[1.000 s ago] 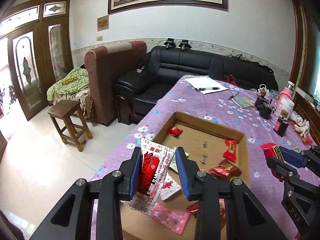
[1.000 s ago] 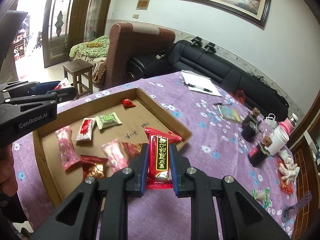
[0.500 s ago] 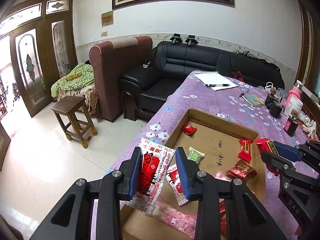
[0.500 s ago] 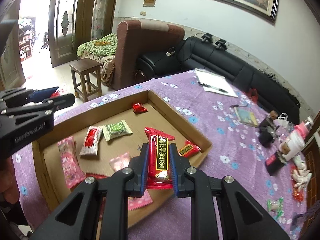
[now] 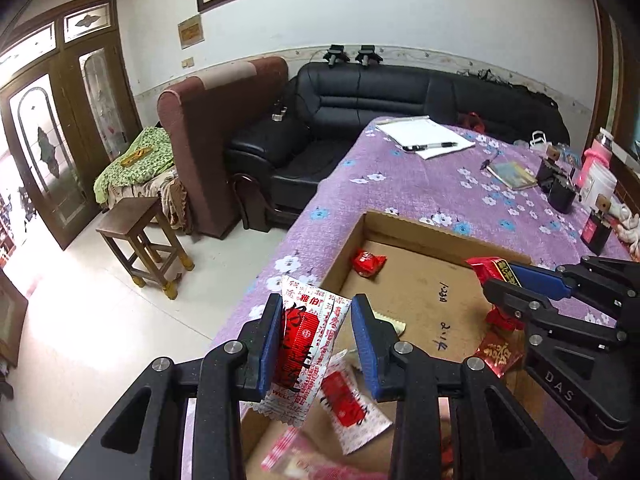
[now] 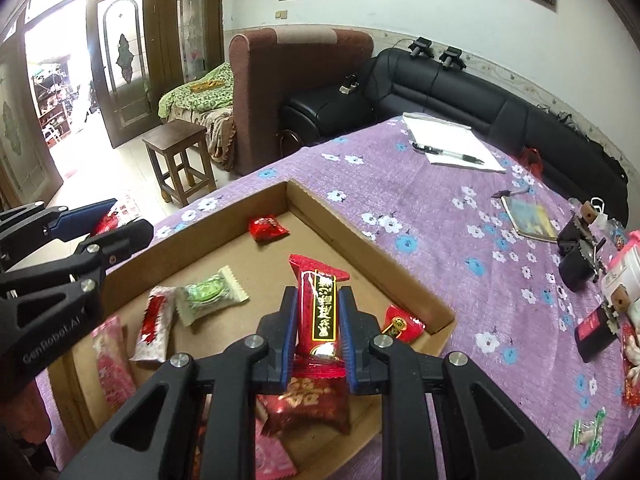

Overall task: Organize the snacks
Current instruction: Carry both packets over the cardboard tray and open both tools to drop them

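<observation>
Two claws over cardboard tray (image 6: 372, 256), left claw (image 5: 316, 340) clamping white-red packet (image 5: 306, 344), right claw (image 6: 318, 330) clamping red bar (image 6: 318, 300).

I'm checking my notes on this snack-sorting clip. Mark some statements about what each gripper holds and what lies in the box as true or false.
1. The right gripper is shut on a red bar snack. True.
2. The left gripper is empty. False: it holds a red-and-white packet.
3. A green-wrapped snack lies in the cardboard box. True.
4. The box is empty. False: several wrapped snacks lie in it.
5. A pen lies on the white paper. True.
</observation>
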Action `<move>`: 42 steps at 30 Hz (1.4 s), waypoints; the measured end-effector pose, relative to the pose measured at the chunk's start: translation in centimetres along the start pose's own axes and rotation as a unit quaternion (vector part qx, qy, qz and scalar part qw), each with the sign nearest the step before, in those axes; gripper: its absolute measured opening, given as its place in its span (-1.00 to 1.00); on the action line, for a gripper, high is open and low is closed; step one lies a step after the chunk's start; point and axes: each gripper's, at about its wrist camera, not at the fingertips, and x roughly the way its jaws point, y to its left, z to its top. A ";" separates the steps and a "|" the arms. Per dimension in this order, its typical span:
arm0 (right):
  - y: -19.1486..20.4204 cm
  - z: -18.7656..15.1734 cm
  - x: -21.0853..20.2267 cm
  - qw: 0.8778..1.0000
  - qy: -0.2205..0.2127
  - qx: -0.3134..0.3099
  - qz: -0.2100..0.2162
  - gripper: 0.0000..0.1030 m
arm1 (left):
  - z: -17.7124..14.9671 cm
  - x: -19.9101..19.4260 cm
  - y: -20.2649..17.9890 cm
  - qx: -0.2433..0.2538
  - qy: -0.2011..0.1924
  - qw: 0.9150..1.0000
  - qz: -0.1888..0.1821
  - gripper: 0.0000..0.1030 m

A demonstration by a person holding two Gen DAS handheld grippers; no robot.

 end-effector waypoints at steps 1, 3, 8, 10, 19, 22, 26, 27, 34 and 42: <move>-0.3 0.1 0.3 1.000 0.002 0.004 0.003 -0.63 | 0.1 0.3 -0.2 0.002 0.003 1.000 0.000 -0.28; -0.7 0.1 0.9 1.000 0.005 0.009 0.005 -0.63 | 0.3 0.8 -0.7 0.008 0.008 1.000 0.001 -0.28; -1.3 0.2 2.1 1.000 0.012 0.016 0.013 -0.63 | 0.4 2.2 -1.4 0.020 0.026 0.999 0.003 -0.28; -1.5 0.2 2.4 1.000 0.013 0.018 0.016 -0.63 | 0.4 2.6 -1.6 0.023 0.033 0.999 0.003 -0.28; -1.9 0.6 2.9 0.999 0.012 0.026 0.023 -0.63 | 0.7 3.9 -2.4 0.033 0.052 0.998 0.007 -0.28; -1.9 0.8 3.0 0.999 0.011 0.026 0.024 -0.63 | 0.9 4.3 -2.4 0.035 0.058 0.998 0.008 -0.27; -1.8 1.0 2.9 0.999 0.007 0.026 0.024 -0.63 | 1.2 5.0 -2.6 0.038 0.067 0.997 0.009 -0.27; -1.8 1.1 2.8 0.999 0.007 0.026 0.025 -0.63 | 1.3 5.2 -2.6 0.038 0.070 0.997 0.008 -0.27; -1.9 0.8 2.8 0.999 0.011 0.029 0.029 -0.63 | 2.0 7.8 -3.6 0.046 0.112 0.993 0.010 -0.23; -2.2 0.3 3.1 0.999 0.017 0.032 0.022 -0.63 | 1.5 9.1 -3.9 0.041 0.137 0.990 0.012 -0.15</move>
